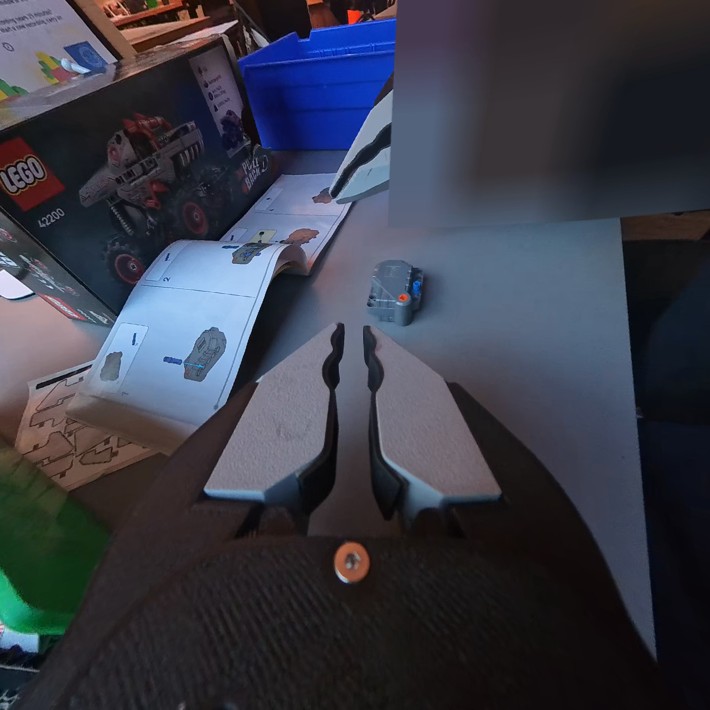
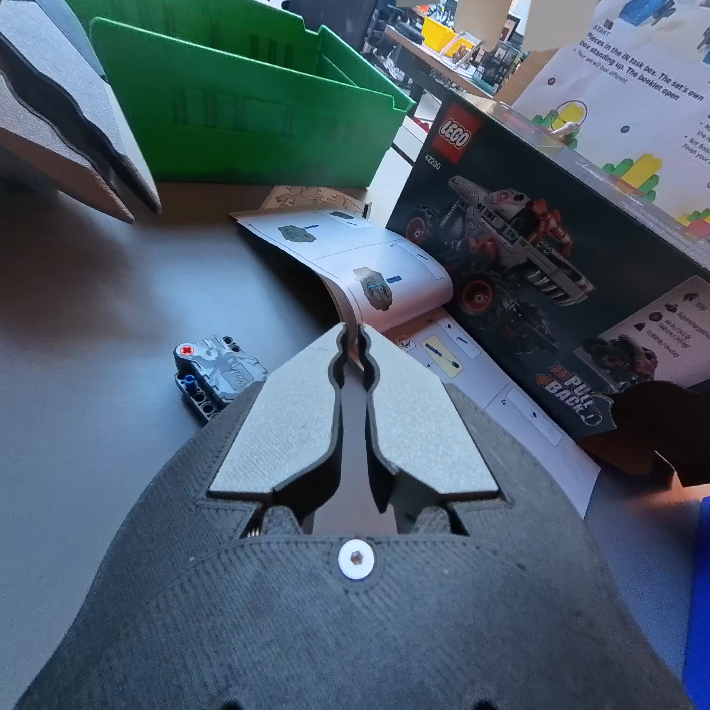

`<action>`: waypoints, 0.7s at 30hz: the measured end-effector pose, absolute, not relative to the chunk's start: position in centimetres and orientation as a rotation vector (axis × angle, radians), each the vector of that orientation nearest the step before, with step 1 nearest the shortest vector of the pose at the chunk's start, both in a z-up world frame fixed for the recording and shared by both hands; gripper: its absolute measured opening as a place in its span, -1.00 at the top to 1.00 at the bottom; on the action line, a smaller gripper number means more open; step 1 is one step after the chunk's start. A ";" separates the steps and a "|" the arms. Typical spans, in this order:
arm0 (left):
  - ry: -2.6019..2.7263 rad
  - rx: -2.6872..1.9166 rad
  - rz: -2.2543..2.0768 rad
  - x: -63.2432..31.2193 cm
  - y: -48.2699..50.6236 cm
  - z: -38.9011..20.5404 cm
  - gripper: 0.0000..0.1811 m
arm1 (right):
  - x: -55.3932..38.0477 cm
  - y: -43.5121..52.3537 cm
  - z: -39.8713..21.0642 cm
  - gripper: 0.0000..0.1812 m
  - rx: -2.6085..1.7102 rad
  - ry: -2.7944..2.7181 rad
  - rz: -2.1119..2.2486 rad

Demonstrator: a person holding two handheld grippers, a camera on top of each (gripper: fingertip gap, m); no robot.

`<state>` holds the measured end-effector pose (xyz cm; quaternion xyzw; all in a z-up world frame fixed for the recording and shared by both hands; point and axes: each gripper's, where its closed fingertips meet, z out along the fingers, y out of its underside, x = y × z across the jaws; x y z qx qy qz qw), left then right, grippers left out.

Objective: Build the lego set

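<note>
lego build barely started: grey pull-back motor block with one blue pin seated lies loose on the grey tabletop, beside the open white instruction booklet. no other loose parts visible, so nearly everything is left, my read. left gripper and right gripper: narrow gap at the tips, holding nothing. left view shows blue plastic bin behind the booklet; right view shows green plastic bin and the block's red axle hole. black set box stands behind the booklet.
</note>
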<state>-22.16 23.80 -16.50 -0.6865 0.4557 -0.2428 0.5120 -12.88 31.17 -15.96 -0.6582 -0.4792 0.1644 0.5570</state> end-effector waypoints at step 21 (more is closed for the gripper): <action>1.105 -1.640 -0.564 -22.4 23.9 -16.3 0.93 | -13.2 31.5 -17.6 1.00 -1.593 -1.185 0.381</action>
